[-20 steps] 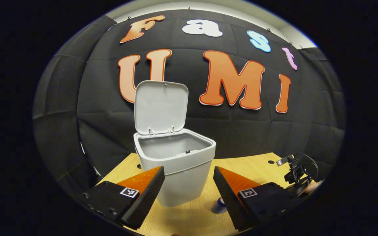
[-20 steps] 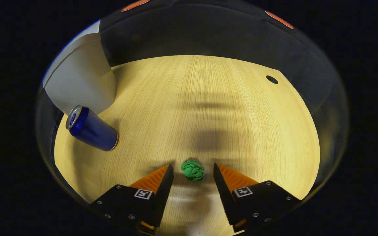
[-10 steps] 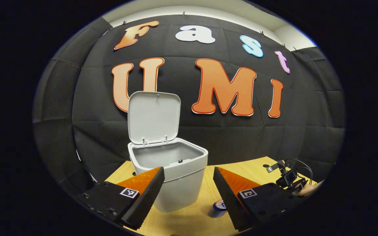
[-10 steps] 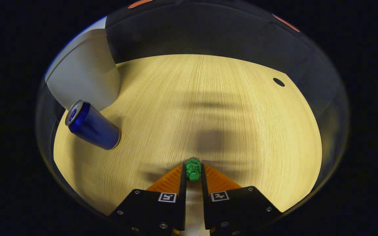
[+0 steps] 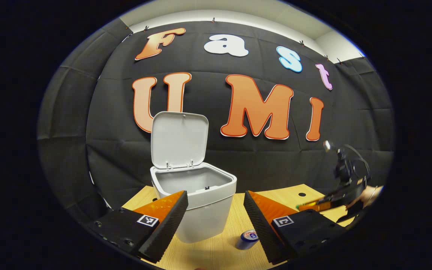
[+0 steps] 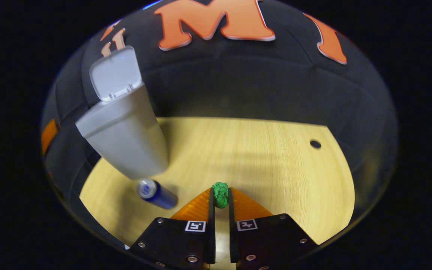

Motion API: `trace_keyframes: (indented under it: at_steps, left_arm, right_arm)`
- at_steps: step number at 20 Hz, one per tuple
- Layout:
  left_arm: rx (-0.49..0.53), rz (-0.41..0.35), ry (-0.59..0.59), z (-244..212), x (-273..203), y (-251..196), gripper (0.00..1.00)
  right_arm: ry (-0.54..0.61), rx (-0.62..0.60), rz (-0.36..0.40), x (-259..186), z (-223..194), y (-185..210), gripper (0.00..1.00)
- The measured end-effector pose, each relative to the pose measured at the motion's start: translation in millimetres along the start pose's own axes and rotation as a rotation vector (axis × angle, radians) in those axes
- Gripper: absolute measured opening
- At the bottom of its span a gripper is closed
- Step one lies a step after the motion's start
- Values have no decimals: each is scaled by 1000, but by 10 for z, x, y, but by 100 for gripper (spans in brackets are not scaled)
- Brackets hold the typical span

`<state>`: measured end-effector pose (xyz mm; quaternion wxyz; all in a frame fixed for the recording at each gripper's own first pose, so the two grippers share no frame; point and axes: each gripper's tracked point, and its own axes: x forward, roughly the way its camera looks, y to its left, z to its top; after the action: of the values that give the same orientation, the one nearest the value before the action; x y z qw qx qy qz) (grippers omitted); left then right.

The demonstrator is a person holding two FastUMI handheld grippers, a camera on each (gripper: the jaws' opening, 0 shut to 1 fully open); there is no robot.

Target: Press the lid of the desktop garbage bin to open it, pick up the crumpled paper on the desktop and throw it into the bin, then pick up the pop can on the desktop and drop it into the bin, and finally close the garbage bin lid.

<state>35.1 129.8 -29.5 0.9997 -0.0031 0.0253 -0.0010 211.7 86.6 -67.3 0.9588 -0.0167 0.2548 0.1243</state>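
— So, lid (image 5: 179,138) up on garbage bin (image 5: 195,204), far left?
— Yes. Right gripper (image 6: 220,197) pinching crumpled paper (image 6: 220,194) above bench (image 6: 268,157); left gripper (image 5: 216,210) wide, idle. Pop can (image 6: 156,193) untouched near bin; closing left.

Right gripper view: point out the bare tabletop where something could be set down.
Free: the broad wooden table from the crumpled paper in the right gripper out to the small hole and back to the cloth wall. Crowded: the left side, where the pop can stands by the open bin.
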Motion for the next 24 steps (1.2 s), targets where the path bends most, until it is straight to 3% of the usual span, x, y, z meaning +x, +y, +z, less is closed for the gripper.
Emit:
trace_keyframes:
  at_steps: [1,2,3,4,5,6,8,13,18,19,20,21,23,24]
  left_arm:
    - [-2,1,-9,35,-55,7,95]
    - [-3,2,-21,69,-103,20,95]
    - [-4,3,-30,95,-146,31,95]
    - [-5,6,-31,103,-193,46,95]
    - [-11,13,-29,100,-214,76,95]
    - [-21,15,-25,92,-243,102,95]
    - [-38,20,-25,95,-321,139,95]
    - [-30,59,-41,130,-455,344,95]
    - [-44,86,-46,120,-550,546,95]
    - [-44,92,-42,93,-562,583,95]
    - [-42,98,-38,94,-558,632,95]
    - [-41,99,-36,85,-560,648,95]
    - [-38,97,-35,109,-560,664,95]
    - [-36,98,-37,106,-540,668,96]
  right_arm:
    - [-48,-9,43,-1,405,176,15]
    - [-88,-33,76,-326,576,321,15]
    - [-138,-69,107,-230,1026,522,15]
    - [-185,-107,141,-675,1288,496,15]
    - [-215,-141,176,-401,1529,823,15]
    - [-224,-163,209,-515,1619,907,15]
    - [-240,-201,269,-454,1557,1253,15]
    - [-124,-314,270,86,1550,1903,15]
    - [-18,-268,231,586,1590,1854,18]
    - [-12,-255,230,615,1567,1879,30]
    - [-14,-247,230,653,1554,1881,36]
    - [-16,-240,229,639,1554,1879,53]
    - [-26,-239,237,588,1577,1887,68]
    - [-34,-241,239,563,1591,1883,70]
